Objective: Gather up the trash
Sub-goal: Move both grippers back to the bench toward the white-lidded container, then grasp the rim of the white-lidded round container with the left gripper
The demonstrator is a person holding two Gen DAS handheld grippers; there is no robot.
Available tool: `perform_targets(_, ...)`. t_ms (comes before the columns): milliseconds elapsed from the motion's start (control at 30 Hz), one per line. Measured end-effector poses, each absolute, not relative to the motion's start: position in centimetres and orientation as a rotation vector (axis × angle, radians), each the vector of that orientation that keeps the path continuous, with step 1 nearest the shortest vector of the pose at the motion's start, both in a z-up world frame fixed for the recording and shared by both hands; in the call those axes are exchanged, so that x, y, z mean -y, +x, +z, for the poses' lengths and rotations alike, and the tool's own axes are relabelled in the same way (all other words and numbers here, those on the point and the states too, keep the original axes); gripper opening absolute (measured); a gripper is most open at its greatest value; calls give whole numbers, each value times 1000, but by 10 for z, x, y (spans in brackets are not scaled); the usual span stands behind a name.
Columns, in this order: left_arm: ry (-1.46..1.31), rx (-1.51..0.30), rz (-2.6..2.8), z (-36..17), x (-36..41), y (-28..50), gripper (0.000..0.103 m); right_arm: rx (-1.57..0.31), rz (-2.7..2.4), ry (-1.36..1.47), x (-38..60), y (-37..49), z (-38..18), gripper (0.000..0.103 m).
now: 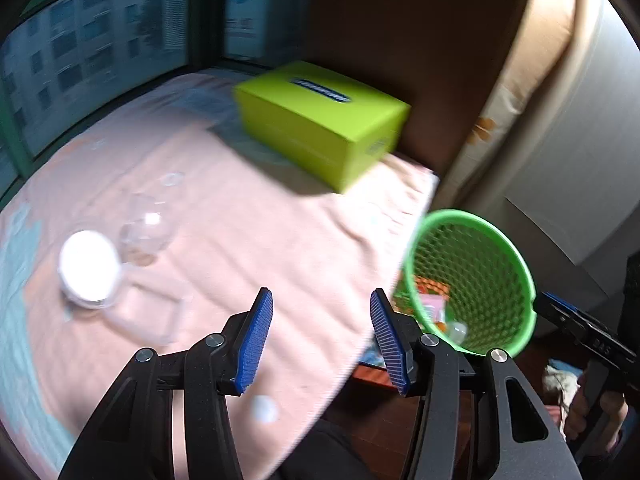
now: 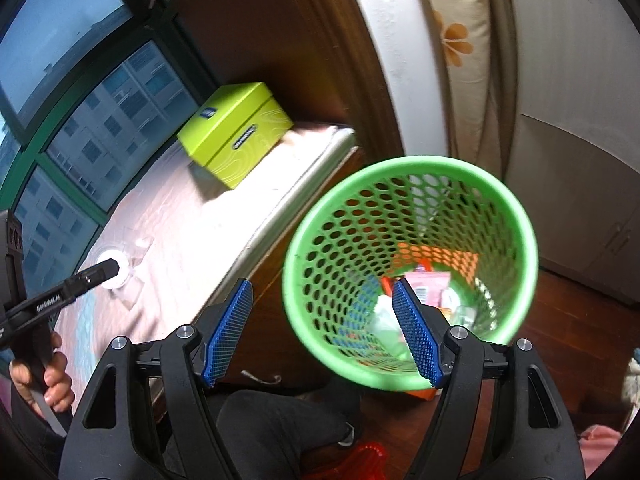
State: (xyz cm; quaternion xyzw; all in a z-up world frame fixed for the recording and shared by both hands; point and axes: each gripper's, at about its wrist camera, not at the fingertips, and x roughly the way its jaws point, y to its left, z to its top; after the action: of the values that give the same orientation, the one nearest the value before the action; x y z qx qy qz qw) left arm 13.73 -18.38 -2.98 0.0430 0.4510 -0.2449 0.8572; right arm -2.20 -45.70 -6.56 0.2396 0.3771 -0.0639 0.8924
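My left gripper (image 1: 320, 295) hangs open over the pink cloth (image 1: 256, 240), with nothing between its blue pads. To its left on the cloth lie a white round lid (image 1: 88, 266), a clear plastic cup (image 1: 148, 232) and a clear wrapper (image 1: 150, 314). A small white scrap (image 1: 262, 408) lies near the front edge. The green mesh basket (image 1: 460, 216) stands off the cloth's right edge and holds wrappers (image 2: 426, 284). My right gripper (image 2: 322, 284) is open at the basket (image 2: 420, 162), one finger in front of its near rim, pads not pressing on it.
A lime green box (image 1: 320, 128) sits at the back of the cloth by the dark headboard. Windows run along the left. A person's hand (image 2: 56, 384) holds the left gripper's handle (image 2: 36, 308). A dark-trousered leg (image 2: 272, 420) is below. Wooden floor lies around the basket.
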Motion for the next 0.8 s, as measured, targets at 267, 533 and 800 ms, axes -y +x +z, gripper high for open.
perform_targets(267, 9, -916, -317, -22, 90, 174, 49, -806, -38, 427, 407, 10, -58, 73)
perform_targets(533, -29, -927, -155, -30, 23, 219, 46, -831, 39, 380, 366, 36, -57, 76)
perform_targets(800, -54, -988, -149, -54, 6, 248, 38, -867, 107, 323, 331, 56, -62, 76)
